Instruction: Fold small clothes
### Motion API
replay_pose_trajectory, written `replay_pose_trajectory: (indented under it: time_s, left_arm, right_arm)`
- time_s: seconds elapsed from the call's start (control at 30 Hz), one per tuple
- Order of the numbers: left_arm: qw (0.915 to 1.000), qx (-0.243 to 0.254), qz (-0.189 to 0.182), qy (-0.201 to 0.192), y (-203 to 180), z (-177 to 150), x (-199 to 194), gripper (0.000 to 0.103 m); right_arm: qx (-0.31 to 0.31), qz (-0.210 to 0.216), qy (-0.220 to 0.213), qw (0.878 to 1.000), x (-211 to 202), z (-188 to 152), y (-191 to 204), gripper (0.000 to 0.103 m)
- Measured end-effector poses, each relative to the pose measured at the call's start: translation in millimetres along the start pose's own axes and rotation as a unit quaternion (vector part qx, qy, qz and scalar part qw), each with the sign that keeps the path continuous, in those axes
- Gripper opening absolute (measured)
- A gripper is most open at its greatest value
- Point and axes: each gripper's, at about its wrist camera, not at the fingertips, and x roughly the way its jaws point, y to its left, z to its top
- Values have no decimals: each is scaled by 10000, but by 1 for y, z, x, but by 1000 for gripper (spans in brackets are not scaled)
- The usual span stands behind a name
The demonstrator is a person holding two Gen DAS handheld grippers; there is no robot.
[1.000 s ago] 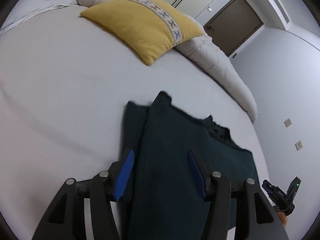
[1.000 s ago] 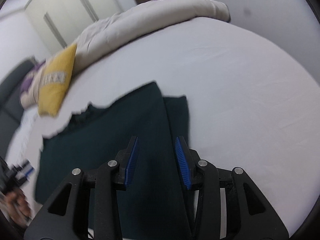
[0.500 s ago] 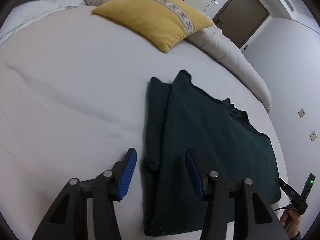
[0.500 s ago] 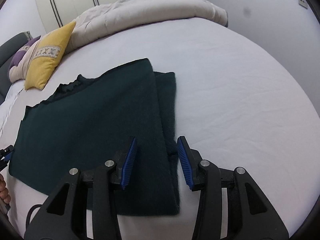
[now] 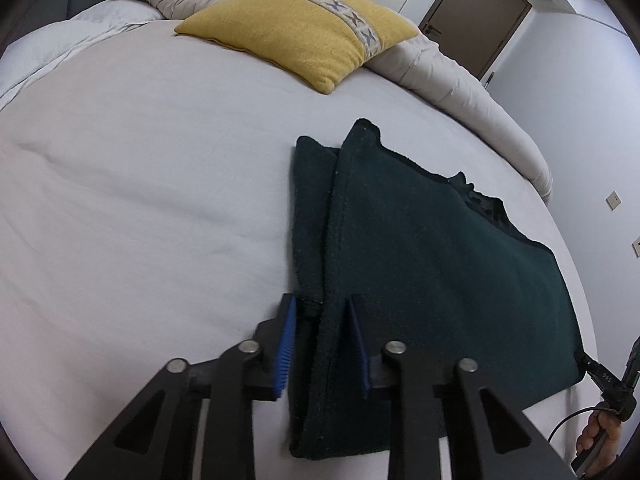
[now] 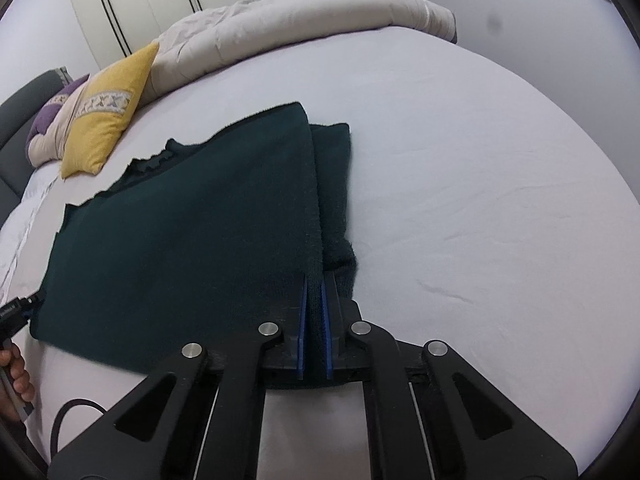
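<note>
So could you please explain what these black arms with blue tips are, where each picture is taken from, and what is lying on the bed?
There is no robot here. A person holds a pair of hand-operated tongs in each hand, and a wide-angle camera on each pair looks forward along its two black fingers with blue pads. One picture comes from the left tongs, the other from the right tongs. On the white bed lies a dark green sweater, with its sleeves folded in along both side edges. The right tongs are shut on one folded side edge near the hem; the left tongs are open around the other. Beyond lie a yellow cushion and a rolled beige duvet.
</note>
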Motion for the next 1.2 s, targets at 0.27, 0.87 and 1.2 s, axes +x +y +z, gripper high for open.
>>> replay_pose_trajectory:
  time_s: [0.27,0.87,1.2]
  left_arm:
    - [9999,50,-89,127,6,1,5,22]
    - [9951,699,114,-695,-65,71,2,36]
    - [9959,792,383,-185,-62,99,115,37]
  right_arm:
    - [391,141,113,9991,1,-14,-20,4]
    - [-1,1061,34,9943,-4,51,48,49]
    - [356,2094,989,9722,128,98,124,45]
